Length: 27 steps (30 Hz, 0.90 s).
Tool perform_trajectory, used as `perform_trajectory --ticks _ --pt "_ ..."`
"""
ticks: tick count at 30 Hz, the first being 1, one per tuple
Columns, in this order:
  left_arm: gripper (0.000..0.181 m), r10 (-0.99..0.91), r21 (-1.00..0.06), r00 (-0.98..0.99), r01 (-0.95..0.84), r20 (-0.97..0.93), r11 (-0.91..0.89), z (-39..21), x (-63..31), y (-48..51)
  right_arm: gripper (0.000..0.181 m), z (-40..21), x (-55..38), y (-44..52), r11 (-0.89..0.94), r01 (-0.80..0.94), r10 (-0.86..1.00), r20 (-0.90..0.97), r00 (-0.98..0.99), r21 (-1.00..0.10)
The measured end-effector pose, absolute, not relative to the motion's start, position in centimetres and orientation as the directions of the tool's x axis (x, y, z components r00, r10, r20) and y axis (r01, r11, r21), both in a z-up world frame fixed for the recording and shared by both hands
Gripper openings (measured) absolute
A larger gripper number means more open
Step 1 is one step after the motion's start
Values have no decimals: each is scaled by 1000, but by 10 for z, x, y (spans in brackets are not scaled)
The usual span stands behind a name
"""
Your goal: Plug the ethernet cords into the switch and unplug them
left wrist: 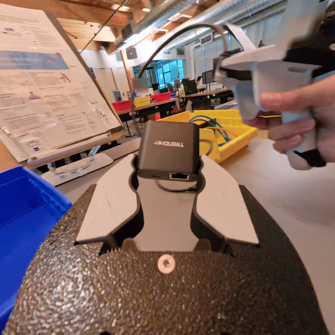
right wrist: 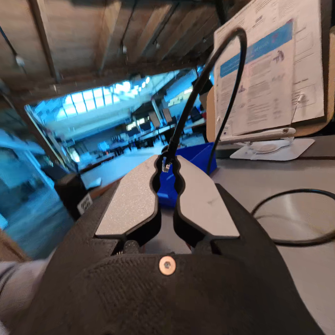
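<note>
My left gripper (left wrist: 167, 163) is shut on a small black switch (left wrist: 167, 147), held above the table with an empty port (left wrist: 179, 176) facing the camera. My right gripper (right wrist: 167, 163) is shut on the clear plug (right wrist: 166, 165) of a black ethernet cord (right wrist: 235, 59); the cord arches up and right, then drops toward the table. In the left wrist view the right gripper (left wrist: 223, 71) is high at the upper right, held by a hand (left wrist: 297, 117), with the black cord (left wrist: 168, 41) curving up and left of it. The plug is apart from the switch.
A blue bin (left wrist: 27, 208) stands at the left and a yellow bin (left wrist: 235, 137) with blue and orange cords behind the switch. A document stand (left wrist: 54, 90) with printed pages stands at the back left. A loop of black cable (right wrist: 293, 217) lies on the grey table (left wrist: 272, 208). There is about 12 cm between the tips of the two grippers.
</note>
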<state>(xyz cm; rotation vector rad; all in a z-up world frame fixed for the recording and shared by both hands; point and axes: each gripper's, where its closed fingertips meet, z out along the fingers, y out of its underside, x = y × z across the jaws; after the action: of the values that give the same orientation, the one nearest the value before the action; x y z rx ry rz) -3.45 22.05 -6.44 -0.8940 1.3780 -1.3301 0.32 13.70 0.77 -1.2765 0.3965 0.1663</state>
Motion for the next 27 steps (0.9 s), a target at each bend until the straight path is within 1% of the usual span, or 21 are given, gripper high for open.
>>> perform_trajectory --ticks 1,3,4,5,7,9,12,15,17,19,20,22,23,24,25,27 --pt "62 -957 -985 -242 111 -159 135 -65 -34 224 14 9 3 132 243 -320 -99 -352 931 -916" --pt "62 -953 -979 -229 83 -199 184 -73 -33 231 13 32 -2 113 261 -257 -41 -277 960 -930" --pt "62 -951 -976 -223 78 -216 203 -77 -33 234 13 43 1 102 267 -242 -46 -264 964 -933" --pt "62 -950 -976 -223 69 -218 208 -81 -32 236 14 57 2 89 297 -213 -39 -235 971 -931" --pt "62 -954 -980 -223 55 -200 193 -84 -30 239 14 82 -1 67 332 -213 25 -218 976 -919" --pt "62 -955 -981 -226 50 -192 185 -86 -30 240 14 101 0 46 336 -171 43 -166 985 -926" --pt "62 -953 -980 -228 35 -197 195 -90 -28 241 13 137 9 12 373 -116 45 -106 993 -921" --pt "62 -952 -980 -236 23 -195 195 -94 -27 240 14 159 30 -13 344 -59 32 -51 998 -937" --pt "62 -949 -980 -248 12 -195 198 -97 -26 237 13 159 59 -23 296 -45 -17 -52 998 -954" --pt "62 -947 -979 -252 12 -199 202 -98 -25 235 14 143 78 -25 222 -101 58 -90 994 -970" --pt "62 -945 -978 -257 10 -202 207 -98 -25 234 13 132 94 -25 210 -142 41 -136 990 -967" --pt "62 -941 -976 -264 8 -212 217 -99 -25 231 13 108 107 -22 194 -212 100 -195 976 -958" --pt "62 -940 -975 -265 9 -217 222 -99 -25 231 13 97 118 -21 204 -269 83 -258 963 -941" --pt "62 -937 -974 -271 6 -219 226 -100 -25 229 13 88 119 -19 213 -311 111 -293 950 -926" --pt "62 -936 -974 -274 4 -221 228 -100 -25 229 13 80 117 -17 214 -329 145 -303 942 -920" --pt "62 -935 -973 -274 7 -225 232 -100 -25 228 13 65 120 -14 223 -351 143 -326 935 -909"
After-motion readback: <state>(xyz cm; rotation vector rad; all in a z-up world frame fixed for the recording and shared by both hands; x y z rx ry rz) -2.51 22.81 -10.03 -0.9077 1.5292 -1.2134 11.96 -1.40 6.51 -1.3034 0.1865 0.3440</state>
